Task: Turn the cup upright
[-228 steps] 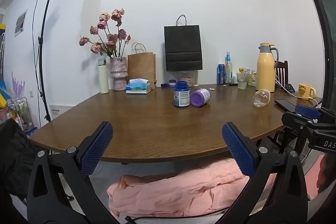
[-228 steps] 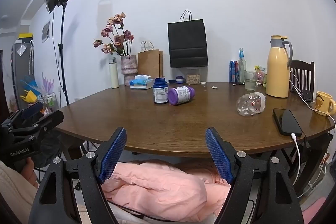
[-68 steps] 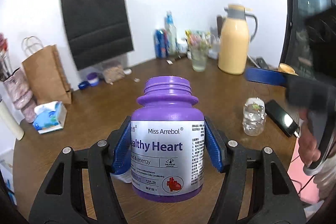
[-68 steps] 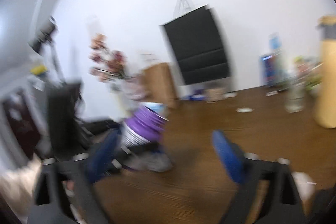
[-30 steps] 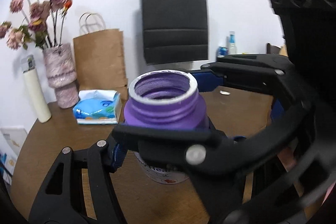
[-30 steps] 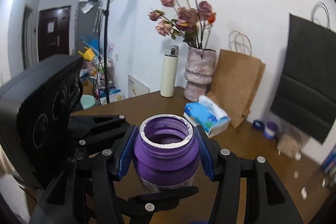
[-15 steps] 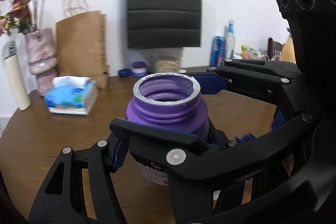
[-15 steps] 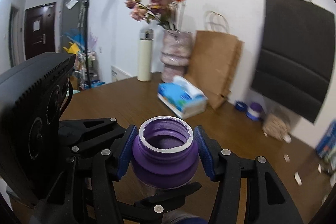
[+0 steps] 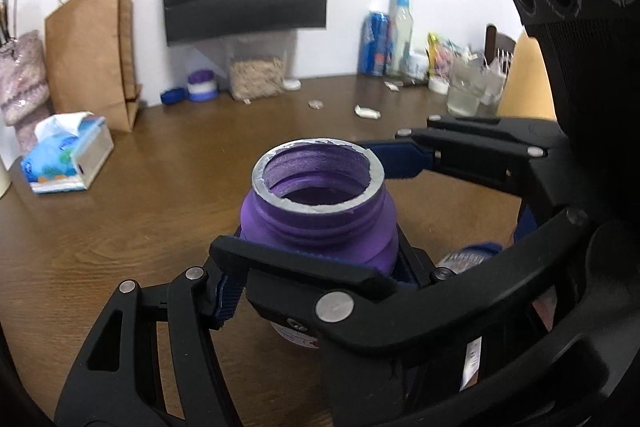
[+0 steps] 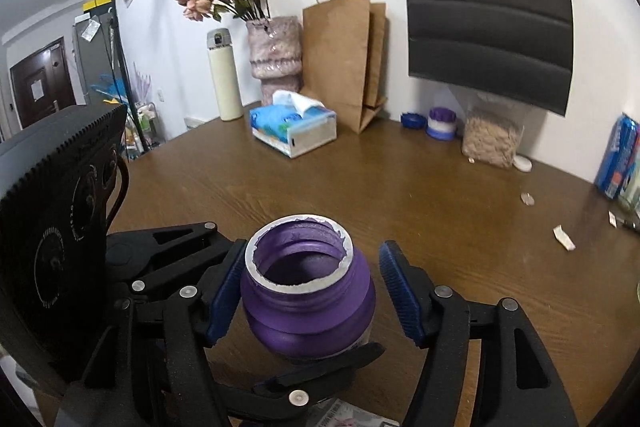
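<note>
Wooden table (image 10: 460, 227): broad, cluttered along the wall side. Tissue box (image 10: 294, 129) sits well beyond the jar, towards the wall. Purple supplement jar (image 10: 306, 301) stands mouth up, lid off, at the table's near edge. Left gripper (image 9: 316, 287) is clamped on the jar's body below the neck. Right gripper (image 10: 312, 291) brackets the jar's shoulder, pads parted, a clear gap on its right side. Risk, in my judgement: the crossed grippers could snag on withdrawal and tip the jar.
</note>
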Action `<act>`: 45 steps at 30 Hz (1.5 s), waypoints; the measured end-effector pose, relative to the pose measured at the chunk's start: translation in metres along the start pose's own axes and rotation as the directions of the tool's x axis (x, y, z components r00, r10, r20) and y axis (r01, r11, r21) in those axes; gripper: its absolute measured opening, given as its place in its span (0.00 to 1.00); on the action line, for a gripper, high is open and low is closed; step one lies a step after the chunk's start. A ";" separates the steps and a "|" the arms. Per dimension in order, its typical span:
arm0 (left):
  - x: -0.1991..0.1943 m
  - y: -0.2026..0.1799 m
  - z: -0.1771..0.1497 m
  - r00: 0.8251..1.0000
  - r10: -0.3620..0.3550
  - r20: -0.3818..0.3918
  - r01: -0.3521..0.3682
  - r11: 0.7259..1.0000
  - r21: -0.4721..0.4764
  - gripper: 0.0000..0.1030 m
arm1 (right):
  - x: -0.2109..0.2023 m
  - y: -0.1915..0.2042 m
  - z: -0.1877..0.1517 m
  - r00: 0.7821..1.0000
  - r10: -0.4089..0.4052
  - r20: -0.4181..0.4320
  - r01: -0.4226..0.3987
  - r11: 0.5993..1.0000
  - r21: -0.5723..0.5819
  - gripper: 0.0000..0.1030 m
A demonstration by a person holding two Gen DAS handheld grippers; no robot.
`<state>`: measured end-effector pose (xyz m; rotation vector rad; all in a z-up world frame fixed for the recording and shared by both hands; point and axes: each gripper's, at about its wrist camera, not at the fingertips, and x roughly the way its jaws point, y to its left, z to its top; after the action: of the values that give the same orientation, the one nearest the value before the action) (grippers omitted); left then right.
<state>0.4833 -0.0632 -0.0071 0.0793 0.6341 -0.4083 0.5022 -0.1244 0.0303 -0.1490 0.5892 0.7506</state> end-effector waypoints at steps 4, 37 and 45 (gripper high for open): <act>0.003 -0.003 -0.003 0.999 -0.022 -0.043 0.022 1.000 -0.003 0.59 | 0.002 -0.008 -0.006 0.999 0.007 -0.031 -0.007 1.000 0.006 0.69; -0.219 0.036 -0.071 0.912 0.379 0.155 -0.341 0.913 -0.224 1.00 | -0.189 0.028 -0.080 0.963 -0.269 0.006 0.260 0.936 0.235 0.79; -0.258 0.017 -0.087 0.890 0.408 0.203 -0.357 0.901 -0.246 1.00 | -0.214 0.065 -0.083 0.955 -0.291 0.057 0.273 0.938 0.213 0.79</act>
<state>0.2537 0.0590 0.0744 -0.0421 0.3925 0.0356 0.2964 -0.2325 0.0851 -0.0107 0.5434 0.4127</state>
